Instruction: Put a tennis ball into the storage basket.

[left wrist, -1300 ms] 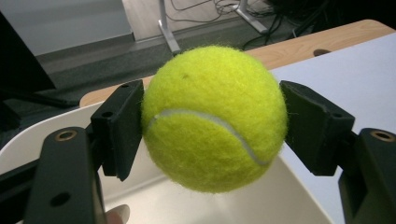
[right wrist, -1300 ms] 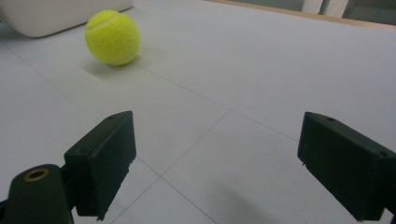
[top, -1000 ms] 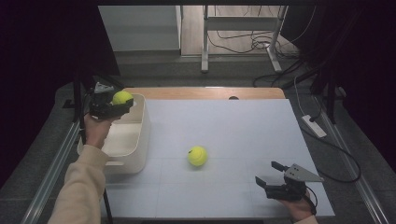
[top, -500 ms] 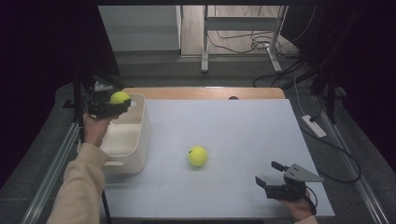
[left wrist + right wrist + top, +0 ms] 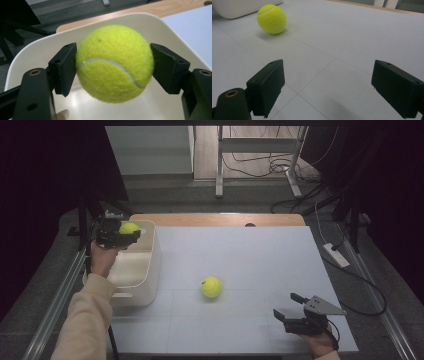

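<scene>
My left gripper (image 5: 125, 234) is shut on a yellow tennis ball (image 5: 129, 227) and holds it above the far end of a cream plastic bin (image 5: 149, 270). In the left gripper view the ball (image 5: 114, 63) is squeezed between both black pads, with the bin's rim (image 5: 107, 20) behind and below it. A second tennis ball (image 5: 211, 287) lies on the white table near its middle. My right gripper (image 5: 289, 309) stands open low over the table's near right corner, nothing between its jaws; from its own view that ball (image 5: 272, 19) sits ahead at the upper left.
The bin stands at the table's left edge. A wooden strip (image 5: 215, 219) borders the table's far side. Cables (image 5: 345, 265) and a white power strip (image 5: 336, 254) lie on the floor to the right. A metal stand (image 5: 219, 165) is beyond the table.
The left gripper with its ball has drifted slightly left and toward me over the bin. The right gripper and the ball on the table have stayed put.
</scene>
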### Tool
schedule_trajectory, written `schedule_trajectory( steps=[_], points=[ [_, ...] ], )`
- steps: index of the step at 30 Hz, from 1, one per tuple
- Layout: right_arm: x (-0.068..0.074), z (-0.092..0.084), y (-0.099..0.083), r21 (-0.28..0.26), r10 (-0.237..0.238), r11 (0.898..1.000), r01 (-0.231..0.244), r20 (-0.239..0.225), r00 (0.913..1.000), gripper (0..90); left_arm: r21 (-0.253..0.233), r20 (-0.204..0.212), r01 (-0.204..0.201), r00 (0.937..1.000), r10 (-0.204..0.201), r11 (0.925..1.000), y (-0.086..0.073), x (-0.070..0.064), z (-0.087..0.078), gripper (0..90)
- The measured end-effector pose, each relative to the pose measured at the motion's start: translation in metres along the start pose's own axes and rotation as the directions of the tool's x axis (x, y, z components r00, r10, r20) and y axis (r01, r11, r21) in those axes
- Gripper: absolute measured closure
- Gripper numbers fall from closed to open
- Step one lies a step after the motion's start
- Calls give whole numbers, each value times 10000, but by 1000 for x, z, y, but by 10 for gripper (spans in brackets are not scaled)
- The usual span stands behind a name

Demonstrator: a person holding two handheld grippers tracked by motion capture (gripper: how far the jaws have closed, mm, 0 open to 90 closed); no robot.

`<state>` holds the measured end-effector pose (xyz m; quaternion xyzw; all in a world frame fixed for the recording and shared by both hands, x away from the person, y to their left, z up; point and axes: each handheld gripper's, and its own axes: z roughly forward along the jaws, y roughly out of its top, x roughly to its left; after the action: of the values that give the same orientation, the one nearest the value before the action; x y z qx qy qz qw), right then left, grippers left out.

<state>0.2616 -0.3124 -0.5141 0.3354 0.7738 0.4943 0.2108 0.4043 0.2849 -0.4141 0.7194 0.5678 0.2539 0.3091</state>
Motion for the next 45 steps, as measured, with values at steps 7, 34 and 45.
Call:
schedule_trajectory(
  steps=[7,34,45],
  points=[
    [0,0,0,1,-12,10000,12,-8,10000,113,214,-166,12,9999,-8,9998,-1,1,3,265],
    [0,-1,0,-2,1,10000,-1,-5,10000,113,-1042,1166,692,9916,-569,9921,-10,-5,-23,63],
    [-1,-3,0,-100,106,9999,-106,54,9999,113,-1885,2366,464,9716,-5,9810,-17,-19,-41,62]
  ],
)
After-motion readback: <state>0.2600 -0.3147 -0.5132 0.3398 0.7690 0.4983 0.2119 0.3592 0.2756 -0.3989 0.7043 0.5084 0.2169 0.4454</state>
